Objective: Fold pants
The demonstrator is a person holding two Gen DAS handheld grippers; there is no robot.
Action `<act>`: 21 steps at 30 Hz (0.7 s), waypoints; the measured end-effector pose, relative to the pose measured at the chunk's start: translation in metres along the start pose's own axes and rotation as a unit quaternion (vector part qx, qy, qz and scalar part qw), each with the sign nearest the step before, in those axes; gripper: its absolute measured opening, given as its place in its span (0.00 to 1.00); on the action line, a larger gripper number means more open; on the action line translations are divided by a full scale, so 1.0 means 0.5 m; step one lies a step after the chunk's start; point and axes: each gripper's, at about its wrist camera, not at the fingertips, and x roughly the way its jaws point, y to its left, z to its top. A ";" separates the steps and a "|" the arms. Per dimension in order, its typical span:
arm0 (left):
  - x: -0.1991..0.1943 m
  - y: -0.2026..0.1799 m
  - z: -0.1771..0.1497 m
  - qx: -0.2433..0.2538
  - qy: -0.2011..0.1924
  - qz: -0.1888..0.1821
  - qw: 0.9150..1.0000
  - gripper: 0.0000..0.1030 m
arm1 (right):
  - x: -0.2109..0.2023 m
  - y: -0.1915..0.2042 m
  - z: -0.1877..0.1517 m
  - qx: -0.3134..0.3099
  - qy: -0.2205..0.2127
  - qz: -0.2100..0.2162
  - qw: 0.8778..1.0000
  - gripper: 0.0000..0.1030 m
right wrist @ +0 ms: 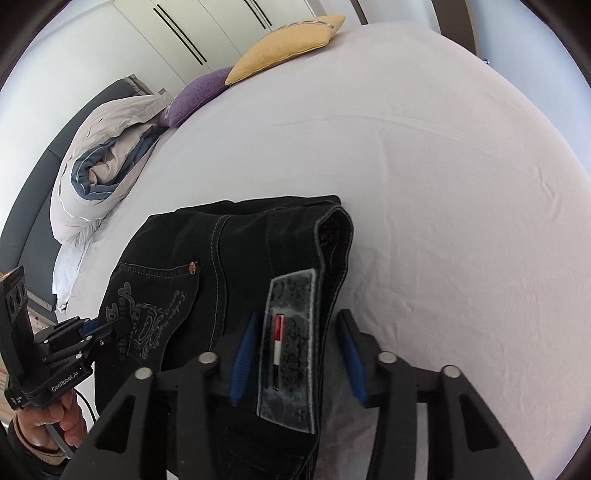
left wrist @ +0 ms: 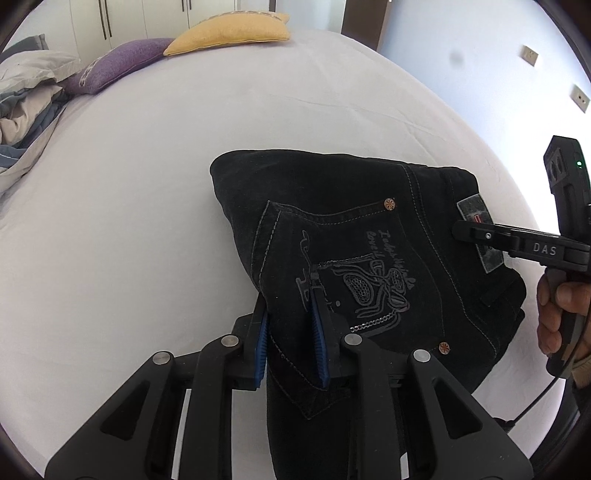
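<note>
pants [left wrist: 332, 229] folded, white bed [left wrist: 147, 184] | left claw [left wrist: 288, 325] parted | right claw [right wrist: 295, 354] parted

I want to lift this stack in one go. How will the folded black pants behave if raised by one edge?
The black pants would probably droop and unfold: their layers gape at the waistband. The thick-looking denim likely feels heavy. The left gripper straddles just one edge, so the rest would likely sag.

"DAS" on right gripper [left wrist: 480, 236], "GenRobot.AI" on left gripper [right wrist: 94, 330]

A yellow cushion [left wrist: 231, 31], purple cushion [left wrist: 118, 66] and rumpled duvet [right wrist: 99, 162] edge the white bed [left wrist: 147, 184].
</note>
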 end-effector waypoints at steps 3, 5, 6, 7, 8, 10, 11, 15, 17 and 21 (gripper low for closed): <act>-0.014 -0.004 -0.002 -0.001 -0.009 0.007 1.000 0.22 | -0.028 0.004 -0.013 -0.008 -0.005 -0.009 1.000 0.50; -0.029 0.010 -0.005 -0.001 -0.018 0.013 1.000 0.22 | -0.050 0.014 -0.021 -0.012 -0.014 -0.014 1.000 0.50; -0.045 0.012 -0.010 -0.002 -0.026 0.022 0.999 0.22 | -0.069 0.019 -0.028 -0.014 -0.022 -0.017 1.000 0.50; -0.057 0.011 -0.012 -0.003 -0.034 0.027 0.999 0.22 | -0.086 0.023 -0.035 -0.015 -0.030 -0.017 0.999 0.50; -0.076 0.010 -0.014 -0.004 -0.047 0.028 0.999 0.22 | -0.102 0.028 -0.041 -0.016 -0.037 -0.017 0.999 0.50; -0.110 -0.018 -0.016 -0.007 -0.064 0.029 0.998 0.22 | -0.134 0.047 -0.052 -0.022 -0.052 -0.022 0.998 0.57; -0.132 -0.023 -0.018 -0.006 -0.075 0.033 0.997 0.23 | -0.158 0.061 -0.062 -0.027 -0.064 -0.027 0.997 0.60; -0.228 -0.049 -0.021 0.005 -0.116 0.050 0.992 0.53 | -0.238 0.102 -0.100 -0.041 -0.107 -0.033 0.993 0.75; -0.297 -0.060 -0.040 0.000 -0.162 0.062 0.985 0.83 | -0.290 0.126 -0.127 -0.049 -0.134 -0.042 0.989 0.81; -0.411 -0.087 -0.077 0.001 -0.212 0.098 0.972 0.89 | -0.378 0.183 -0.168 -0.065 -0.189 -0.055 0.978 0.96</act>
